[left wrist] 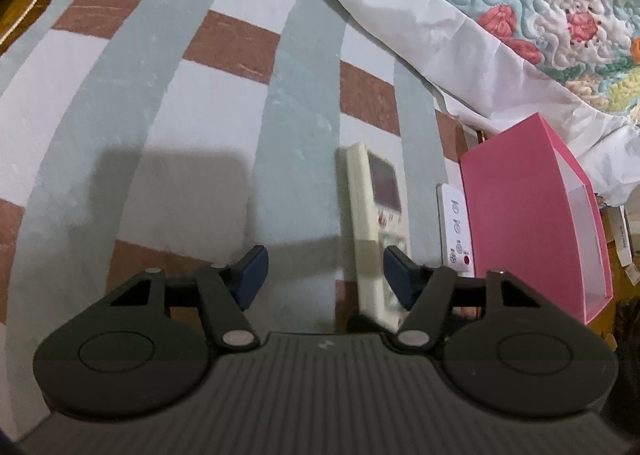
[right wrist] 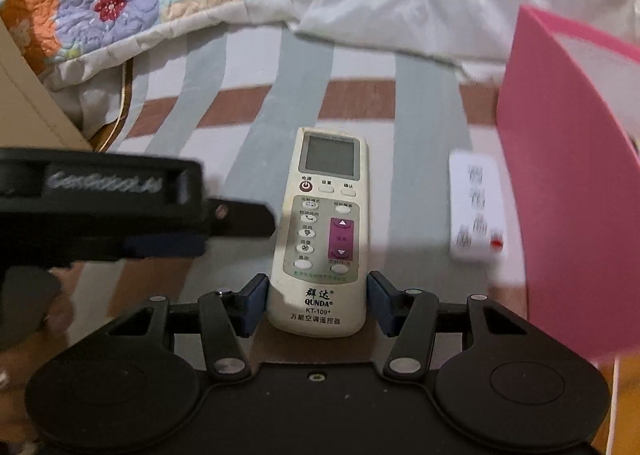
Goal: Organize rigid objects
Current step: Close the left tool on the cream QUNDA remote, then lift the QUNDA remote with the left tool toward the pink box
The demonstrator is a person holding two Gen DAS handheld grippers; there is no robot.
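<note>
Striped bedding (right wrist: 304, 67) carries 2 remotes beside a pink box (right wrist: 568, 191), likely their destination. Right gripper (right wrist: 317, 303) straddles the big remote's (right wrist: 320, 231) lower end, pads touching or nearly touching its sides, set for a lift. Left gripper (left wrist: 324, 275) hangs half-open and empty just left of it. Small remote (right wrist: 476, 207) lies against the box.

A cream air-conditioner remote (right wrist: 318, 231) lies flat and face up on the striped bedcover, its grey screen at the far end and a purple rocker among white buttons. Just beside it, apart from it, lies a smaller white remote (right wrist: 476, 207) with a red button, close against the wall of an upright pink box (right wrist: 568, 191).
</note>
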